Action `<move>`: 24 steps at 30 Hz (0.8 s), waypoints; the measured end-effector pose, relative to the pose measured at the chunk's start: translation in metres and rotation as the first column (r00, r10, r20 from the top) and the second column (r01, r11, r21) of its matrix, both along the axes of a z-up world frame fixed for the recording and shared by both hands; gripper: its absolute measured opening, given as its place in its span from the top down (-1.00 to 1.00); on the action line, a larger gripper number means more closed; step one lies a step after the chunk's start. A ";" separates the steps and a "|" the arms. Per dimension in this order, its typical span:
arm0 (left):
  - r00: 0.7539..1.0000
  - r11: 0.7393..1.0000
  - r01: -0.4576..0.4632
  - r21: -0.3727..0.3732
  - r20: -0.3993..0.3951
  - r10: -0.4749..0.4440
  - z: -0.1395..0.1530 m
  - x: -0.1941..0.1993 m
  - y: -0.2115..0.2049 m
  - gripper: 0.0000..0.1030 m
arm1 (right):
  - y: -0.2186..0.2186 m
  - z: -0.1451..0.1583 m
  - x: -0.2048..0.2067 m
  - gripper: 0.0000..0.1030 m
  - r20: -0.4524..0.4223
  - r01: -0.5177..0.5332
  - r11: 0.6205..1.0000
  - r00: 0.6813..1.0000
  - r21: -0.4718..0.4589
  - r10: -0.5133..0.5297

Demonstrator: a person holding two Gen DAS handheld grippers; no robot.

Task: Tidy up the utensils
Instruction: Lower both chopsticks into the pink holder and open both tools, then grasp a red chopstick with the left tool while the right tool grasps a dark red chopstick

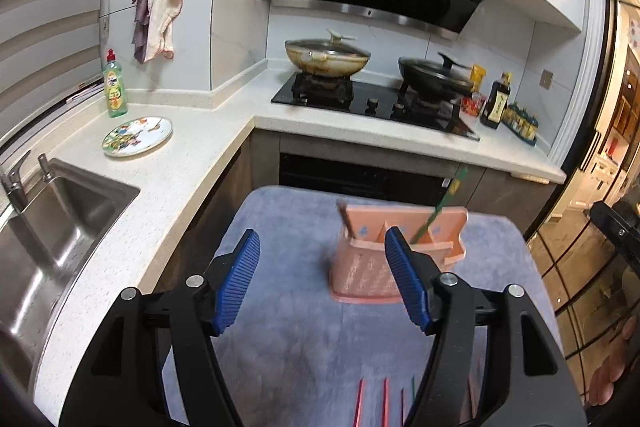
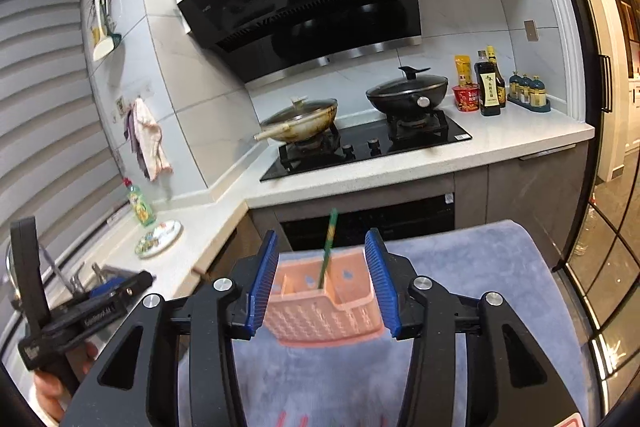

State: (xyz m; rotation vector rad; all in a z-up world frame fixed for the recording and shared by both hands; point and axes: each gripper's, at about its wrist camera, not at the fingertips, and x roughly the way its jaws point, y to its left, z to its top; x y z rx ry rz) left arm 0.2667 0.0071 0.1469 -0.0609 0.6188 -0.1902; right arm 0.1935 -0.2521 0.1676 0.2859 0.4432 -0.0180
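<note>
While both the left gripper [image 1: 322, 267] and right gripper [image 2: 322, 281] gape wide and empty, a careless reach could topple the light pink plastic utensil caddy [image 2: 322, 311] holding 1 green chopstick [image 2: 328, 247].

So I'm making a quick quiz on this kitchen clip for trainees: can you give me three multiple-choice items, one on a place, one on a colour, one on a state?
1. Where does the pink utensil holder stand?
A. in the sink
B. on the blue-grey towel
C. on the stove

2. What colour is the chopstick standing in the holder?
A. green
B. white
C. black

3. How are both grippers?
A. shut on a chopstick
B. shut on the holder
C. open and holding nothing

Answers:
1 B, the towel spreads under and around the holder.
2 A, a green stick leans out of a compartment.
3 C, the left gripper and right gripper each show a wide gap between their blue pads.
</note>
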 end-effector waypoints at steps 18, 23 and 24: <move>0.978 0.991 0.053 0.125 -0.207 -0.026 -0.135 -0.131 0.001 -0.20 | 0.014 -0.138 -0.138 0.14 -0.303 0.022 0.990 0.951 -0.137 -0.063; 0.967 0.989 0.071 0.129 -0.251 -0.037 -0.162 -0.154 -0.001 -0.20 | 0.016 -0.175 -0.154 0.14 -0.376 0.025 0.993 0.924 -0.113 -0.066; 0.965 0.988 0.075 0.133 -0.260 -0.038 -0.168 -0.159 -0.002 -0.20 | 0.018 -0.180 -0.156 0.14 -0.385 0.025 0.993 0.921 -0.112 -0.066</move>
